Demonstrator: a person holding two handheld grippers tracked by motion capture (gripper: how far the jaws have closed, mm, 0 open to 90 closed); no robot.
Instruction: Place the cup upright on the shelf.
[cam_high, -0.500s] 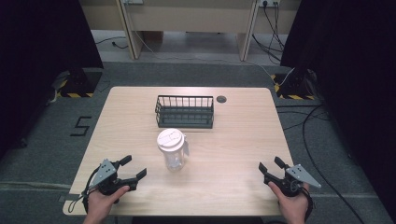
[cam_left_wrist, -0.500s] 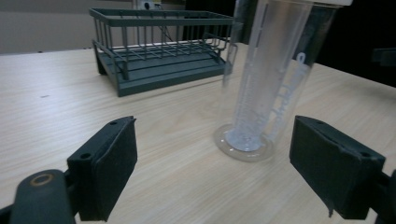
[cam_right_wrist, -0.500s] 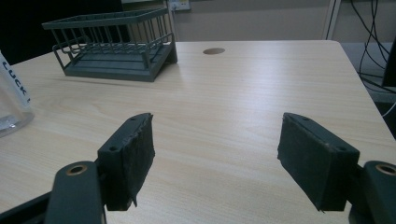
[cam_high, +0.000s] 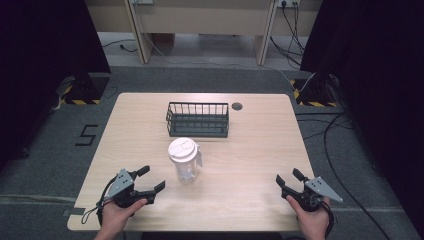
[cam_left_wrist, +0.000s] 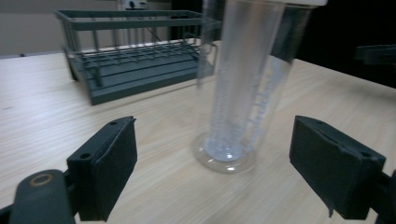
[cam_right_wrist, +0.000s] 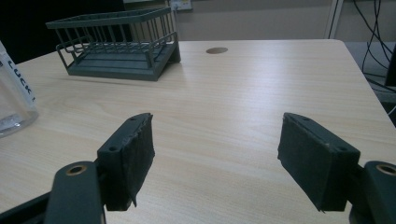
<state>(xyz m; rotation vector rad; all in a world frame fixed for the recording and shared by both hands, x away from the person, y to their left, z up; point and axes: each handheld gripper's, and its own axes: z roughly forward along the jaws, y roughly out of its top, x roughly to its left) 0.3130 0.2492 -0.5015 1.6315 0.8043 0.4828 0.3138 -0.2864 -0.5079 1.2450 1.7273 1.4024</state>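
Observation:
A clear plastic tumbler with a white lid stands upright near the middle of the wooden table. In the left gripper view the tumbler rises just beyond my two black jaws, which stand wide apart. My left gripper is open at the front left, a short way from the tumbler and not touching it. My right gripper is open at the front right, with bare table between its jaws. The tumbler's edge shows at the far left of the right gripper view.
A dark green wire rack sits behind the tumbler toward the back of the table, also seen as the rack and the rack. A round cable hole lies to its right. Cables trail on the floor at the right.
My left gripper has edged a little toward the tumbler. The right gripper and the tumbler stay put.

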